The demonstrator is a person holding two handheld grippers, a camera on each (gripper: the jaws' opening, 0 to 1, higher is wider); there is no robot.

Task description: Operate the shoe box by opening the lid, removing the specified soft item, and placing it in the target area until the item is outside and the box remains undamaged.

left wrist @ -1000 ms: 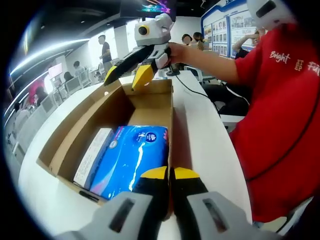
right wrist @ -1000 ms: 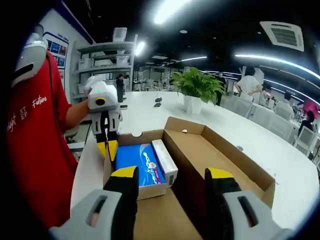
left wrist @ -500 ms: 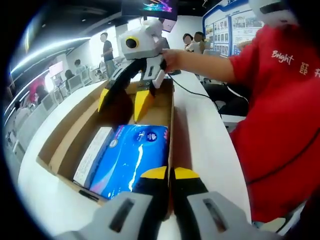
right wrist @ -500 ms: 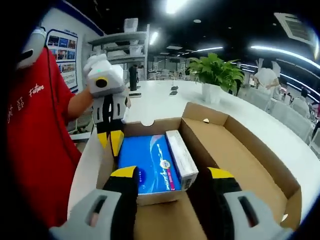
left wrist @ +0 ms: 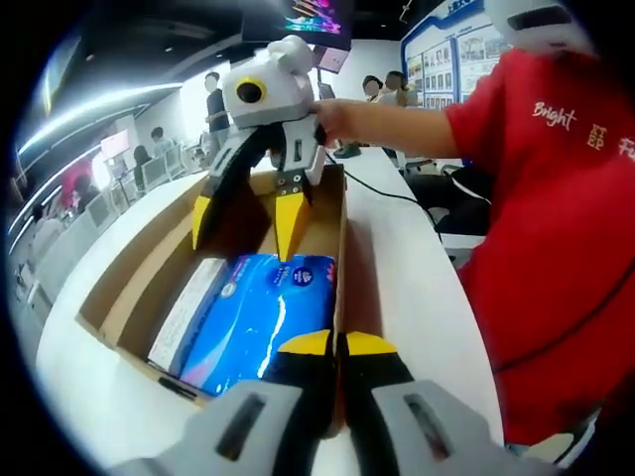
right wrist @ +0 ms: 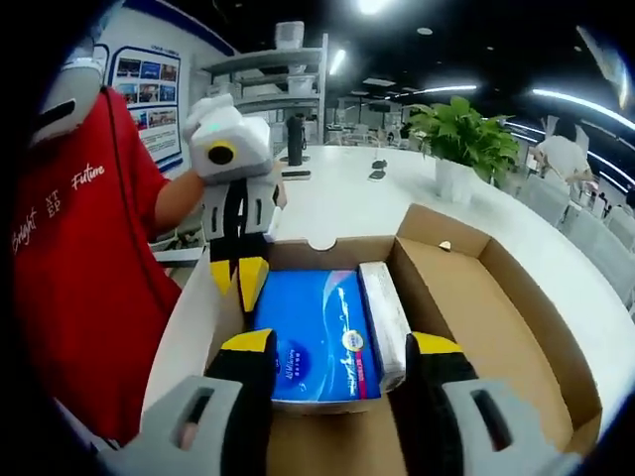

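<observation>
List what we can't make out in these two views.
- Print on the blue pack: too small and blurred in both views.
- Pack's near end, right gripper view: hidden behind the box wall and right gripper.
- Whether the left gripper pinches the box wall: the contact sits behind its own jaws.
- White carton beside the pack: its label is unreadable.

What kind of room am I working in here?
Probably an open office or showroom: a long white table with a potted plant, shelving by the wall, poster boards, and people standing around in the background.
</observation>
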